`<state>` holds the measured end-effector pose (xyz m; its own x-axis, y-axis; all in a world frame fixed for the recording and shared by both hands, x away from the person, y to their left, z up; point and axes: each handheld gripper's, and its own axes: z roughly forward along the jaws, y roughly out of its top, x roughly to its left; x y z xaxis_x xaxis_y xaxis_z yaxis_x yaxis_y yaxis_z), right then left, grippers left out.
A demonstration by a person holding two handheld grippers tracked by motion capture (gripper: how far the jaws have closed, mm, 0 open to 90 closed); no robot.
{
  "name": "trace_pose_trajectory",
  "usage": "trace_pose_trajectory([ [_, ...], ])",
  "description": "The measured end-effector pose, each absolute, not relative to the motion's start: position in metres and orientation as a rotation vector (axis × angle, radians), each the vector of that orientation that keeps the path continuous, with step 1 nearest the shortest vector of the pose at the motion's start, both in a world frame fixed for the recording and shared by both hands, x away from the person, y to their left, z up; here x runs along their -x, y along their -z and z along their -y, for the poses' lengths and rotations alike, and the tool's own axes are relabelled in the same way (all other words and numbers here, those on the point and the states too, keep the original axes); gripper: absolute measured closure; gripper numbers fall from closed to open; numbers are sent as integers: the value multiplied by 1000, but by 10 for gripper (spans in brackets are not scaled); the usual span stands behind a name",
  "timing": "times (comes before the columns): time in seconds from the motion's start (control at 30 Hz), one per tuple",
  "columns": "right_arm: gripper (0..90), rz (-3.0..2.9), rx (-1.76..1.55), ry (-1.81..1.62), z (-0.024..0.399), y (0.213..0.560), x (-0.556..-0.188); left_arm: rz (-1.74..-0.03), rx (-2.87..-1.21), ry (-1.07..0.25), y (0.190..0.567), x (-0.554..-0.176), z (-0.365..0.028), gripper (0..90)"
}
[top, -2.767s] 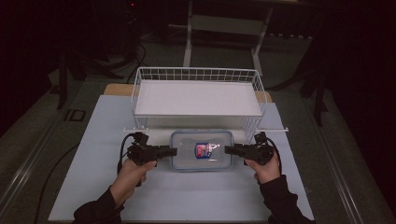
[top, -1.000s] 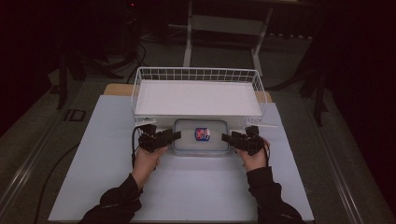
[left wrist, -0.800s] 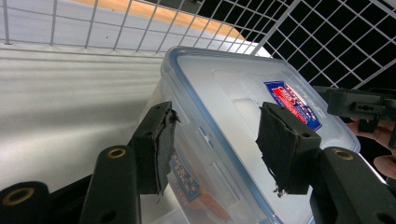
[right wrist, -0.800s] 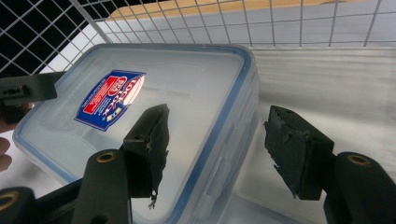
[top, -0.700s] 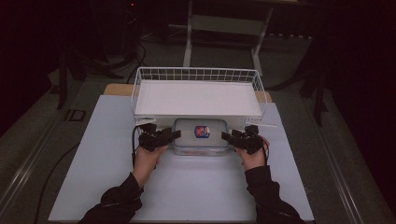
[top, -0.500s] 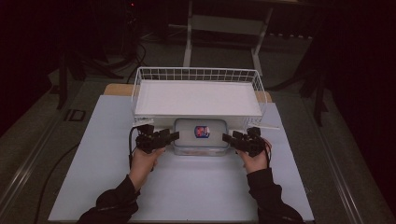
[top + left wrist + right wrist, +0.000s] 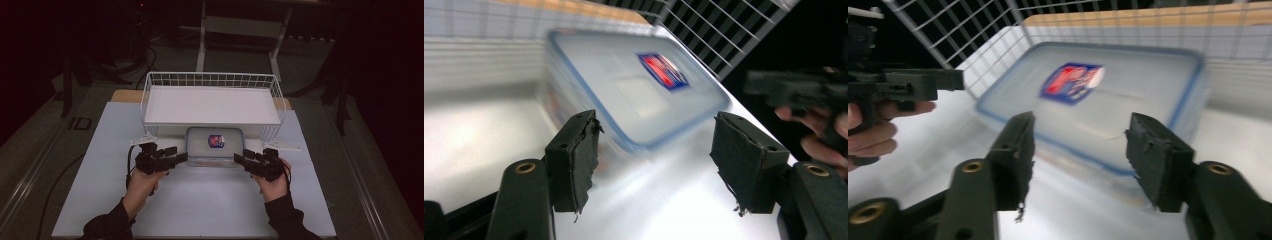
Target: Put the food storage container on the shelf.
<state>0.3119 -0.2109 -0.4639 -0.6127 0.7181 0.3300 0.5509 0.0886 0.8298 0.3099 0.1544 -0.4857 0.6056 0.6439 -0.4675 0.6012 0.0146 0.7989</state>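
left gripper (image 7: 176, 158): jaws spread, empty, at the box's left end
right gripper (image 7: 242, 160): jaws spread, empty, at its right end
lidded box (image 7: 214, 145): between them, half under the wire shelf (image 7: 212, 106)
long axis: left-right
nearer hand: neither, about equal

a clear lidded box (image 7: 214, 145) sits half under a white wire rack (image 7: 212, 102) on the tabletop (image 7: 200, 200), left tool (image 7: 176, 158) and right tool (image 7: 244, 160) flanking it.
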Motion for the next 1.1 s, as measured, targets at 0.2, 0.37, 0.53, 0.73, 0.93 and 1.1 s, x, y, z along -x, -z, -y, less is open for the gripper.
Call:
trace_pose_trajectory([
  [0.2, 672, -2249, -1255, -1558, 195, 471, -300, -991, -1643, 3, 490, -291, -161, 271],
  [0.37, 895, -2338, -1237, -1498, 171, 487, -296, -983, -1640, -10, 494, -278, -166, 92],
  [0.53, 900, -2372, -1246, -1454, 158, 498, -299, -998, -1682, -68, 495, -272, -165, 0],
  [0.73, 900, -2372, -1268, -1418, 150, 507, -308, -974, -1711, -108, 497, -269, -162, 0],
  [0.93, 900, -2355, -1307, -1409, 147, 512, -319, -984, -1695, -107, 499, -270, -162, 0],
  [1.1, 900, -2346, -1306, -1403, 143, 515, -324, -997, -1681, -116, 500, -270, -165, 0],
])
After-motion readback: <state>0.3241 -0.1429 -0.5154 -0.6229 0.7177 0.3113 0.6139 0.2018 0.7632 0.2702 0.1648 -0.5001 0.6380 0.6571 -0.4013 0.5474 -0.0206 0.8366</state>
